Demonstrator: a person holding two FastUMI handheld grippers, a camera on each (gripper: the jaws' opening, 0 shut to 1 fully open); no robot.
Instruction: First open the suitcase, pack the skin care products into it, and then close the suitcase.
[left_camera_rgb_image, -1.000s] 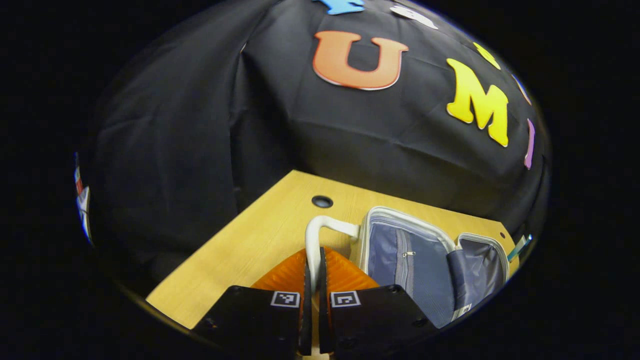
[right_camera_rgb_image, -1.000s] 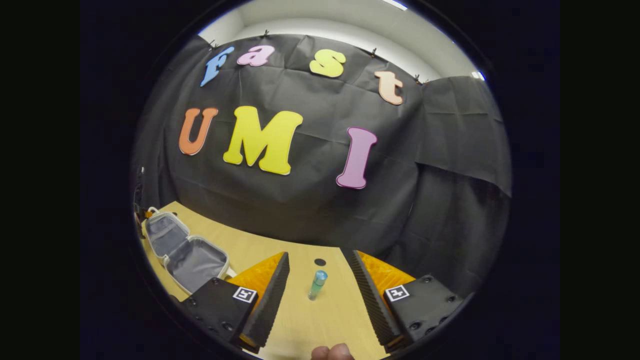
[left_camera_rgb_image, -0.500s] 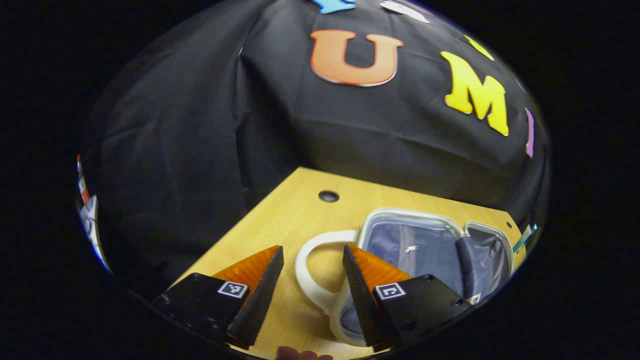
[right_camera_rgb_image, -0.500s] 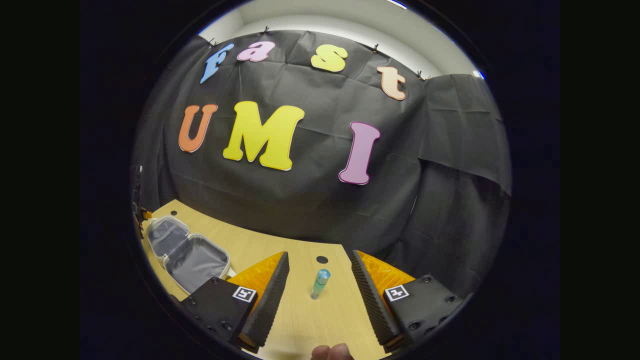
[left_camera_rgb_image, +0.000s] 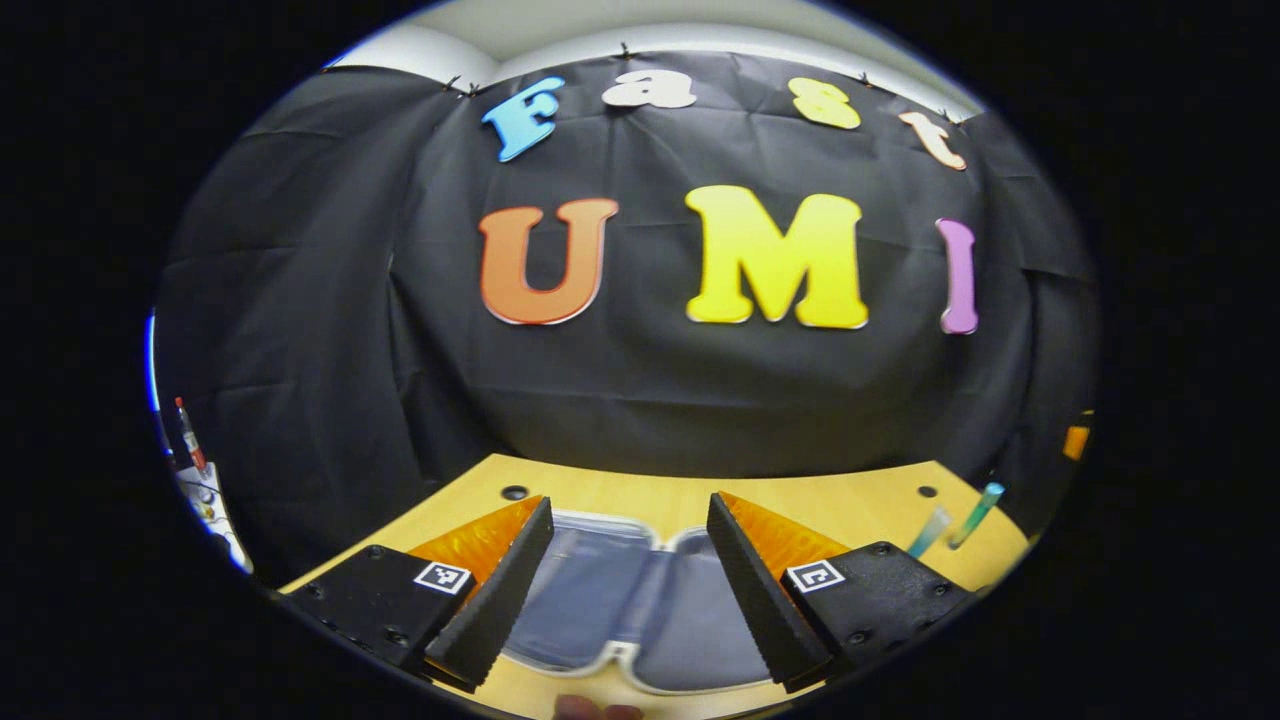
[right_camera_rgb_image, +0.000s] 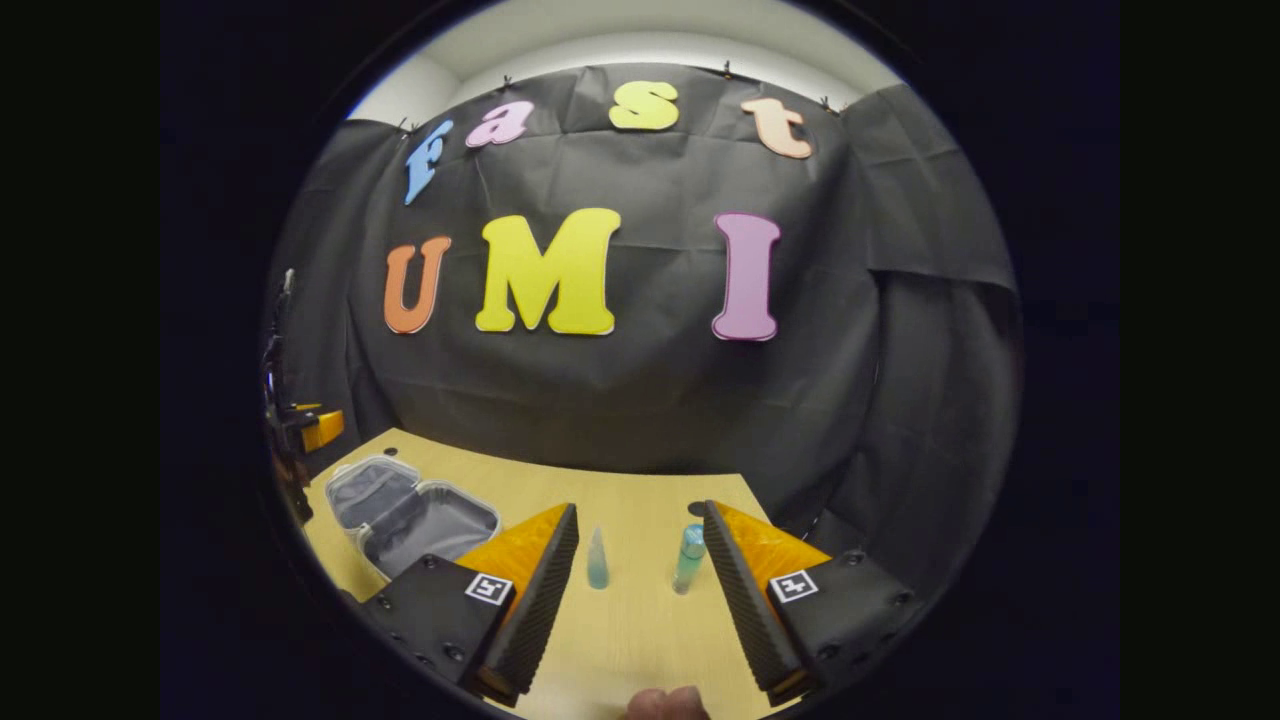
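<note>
The small suitcase (left_camera_rgb_image: 620, 605) lies open on the wooden table (left_camera_rgb_image: 840, 505), its two grey-lined halves spread flat; it sits at the left in the right gripper view (right_camera_rgb_image: 415, 515). My left gripper (left_camera_rgb_image: 630, 580) hovers open just above it, nothing between its fingers. Two blue-green skin care bottles stand at the table's right: a tapered one (right_camera_rgb_image: 597, 560) and a capped one (right_camera_rgb_image: 689, 555), also seen from the left gripper view, tapered (left_camera_rgb_image: 928, 530) and capped (left_camera_rgb_image: 975, 512). My right gripper (right_camera_rgb_image: 640, 575) is open, with both bottles standing ahead between its fingers.
The table's far edge meets the black cloth wall. Round cable holes sit near the back corners (left_camera_rgb_image: 515, 492) (left_camera_rgb_image: 928, 491). The other gripper (right_camera_rgb_image: 315, 428) shows far left in the right gripper view. A fingertip (right_camera_rgb_image: 668, 703) shows at the bottom.
My left gripper let go of the suitcase's white handle, opened, and swung to face the open case squarely. The right gripper shifted so a second bottle came into view between its fingers.
</note>
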